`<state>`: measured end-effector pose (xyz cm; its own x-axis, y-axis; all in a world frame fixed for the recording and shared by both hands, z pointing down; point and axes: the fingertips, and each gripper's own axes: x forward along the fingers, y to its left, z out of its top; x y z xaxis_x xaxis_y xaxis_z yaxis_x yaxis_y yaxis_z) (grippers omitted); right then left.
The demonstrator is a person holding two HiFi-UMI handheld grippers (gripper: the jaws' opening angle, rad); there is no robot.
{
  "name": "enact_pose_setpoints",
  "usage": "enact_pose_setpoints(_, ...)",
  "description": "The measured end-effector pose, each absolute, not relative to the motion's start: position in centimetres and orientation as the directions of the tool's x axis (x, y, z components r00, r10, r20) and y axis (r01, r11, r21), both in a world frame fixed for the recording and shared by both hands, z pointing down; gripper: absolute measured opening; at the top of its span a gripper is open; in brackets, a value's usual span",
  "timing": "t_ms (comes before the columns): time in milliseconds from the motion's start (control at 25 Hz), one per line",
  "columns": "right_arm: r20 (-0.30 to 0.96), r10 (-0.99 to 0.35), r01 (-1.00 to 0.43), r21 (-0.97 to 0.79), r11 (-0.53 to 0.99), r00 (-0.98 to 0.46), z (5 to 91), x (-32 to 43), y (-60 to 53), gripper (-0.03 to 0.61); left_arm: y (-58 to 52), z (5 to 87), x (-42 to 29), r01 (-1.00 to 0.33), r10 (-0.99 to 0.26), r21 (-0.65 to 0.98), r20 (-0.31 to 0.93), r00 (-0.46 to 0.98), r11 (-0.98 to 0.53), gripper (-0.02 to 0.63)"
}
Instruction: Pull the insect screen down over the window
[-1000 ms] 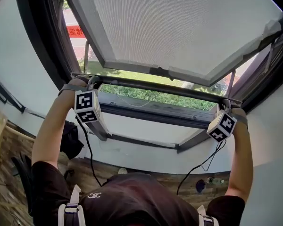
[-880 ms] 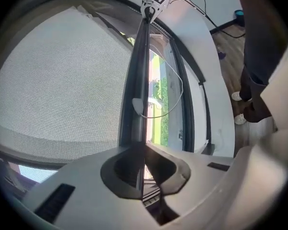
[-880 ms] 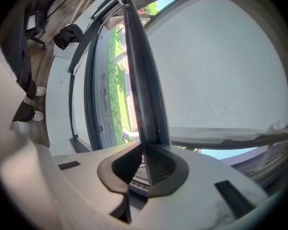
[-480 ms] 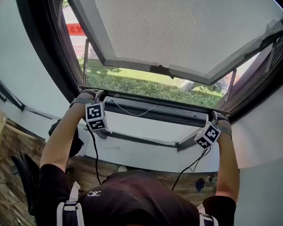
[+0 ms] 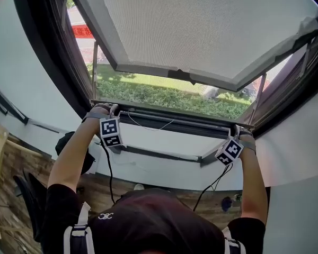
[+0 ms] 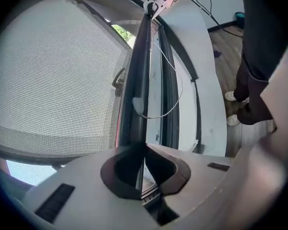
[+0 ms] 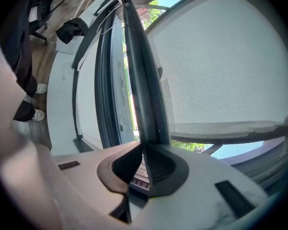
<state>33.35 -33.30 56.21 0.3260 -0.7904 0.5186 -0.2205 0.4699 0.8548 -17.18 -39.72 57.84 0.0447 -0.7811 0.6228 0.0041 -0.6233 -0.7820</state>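
Lower than a second earlier sat the insect screen's pull bar (image 5: 175, 121), drawn down with both my grippers until it lay just above the lower window frame (image 5: 164, 155), with a wider band of grass (image 5: 164, 94) showing above it. At the left end of the bar, my left gripper (image 5: 113, 110) had its fingers pinched nearly together on the bar's thin edge; the left gripper view showed the dark pull bar (image 6: 139, 71) running straight into the closed jaws of the left gripper (image 6: 144, 146), with the grey mesh of the insect screen (image 6: 53, 80) spreading away on one side. A thin white cord (image 5: 148, 127) hung in a slack loop just under the bar near that end. Above, the mesh (image 5: 201, 25) filled the top of the head view. At the right end, my right gripper (image 5: 236, 129) gripped the same bar, fingers likewise almost shut on it; in the right gripper view, the pull bar (image 7: 141, 80) entered the clamped jaws of the right gripper (image 7: 143, 148), with mesh (image 7: 221, 66) stretched beside it. Wooden floor (image 5: 106, 194) lay below the sill.
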Motion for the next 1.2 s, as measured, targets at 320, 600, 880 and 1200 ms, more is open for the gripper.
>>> enact_pose_setpoints(320,0.556,-0.769,-0.22,0.831,0.511,0.314,58.7,33.0,-33.2,0.034,-39.7,60.4,-17.1,0.006,-0.766,-0.766,0.642,0.028,-0.642,0.034)
enact_pose_setpoints(600,0.626,-0.696,-0.216,0.777,0.591,0.35,62.8,32.8,-32.4,0.034,-39.7,64.7,-17.2,0.007,-0.729,-0.729,0.685,0.015,-0.684,0.032)
enact_pose_setpoints(880,0.614,-0.708,-0.205,0.787,0.582,0.349,65.3,33.1,-33.0,0.034,-39.2,66.4,-16.8,-0.039,-0.711,-0.71,0.702,0.049,-0.704,0.034)
enact_pose_setpoints(1200,0.628,-0.693,-0.237,0.777,0.583,0.355,66.4,32.9,-33.1,0.046,-39.5,67.3,-16.6,-0.081,-0.705,-0.7,0.706,0.069,-0.71,0.032)
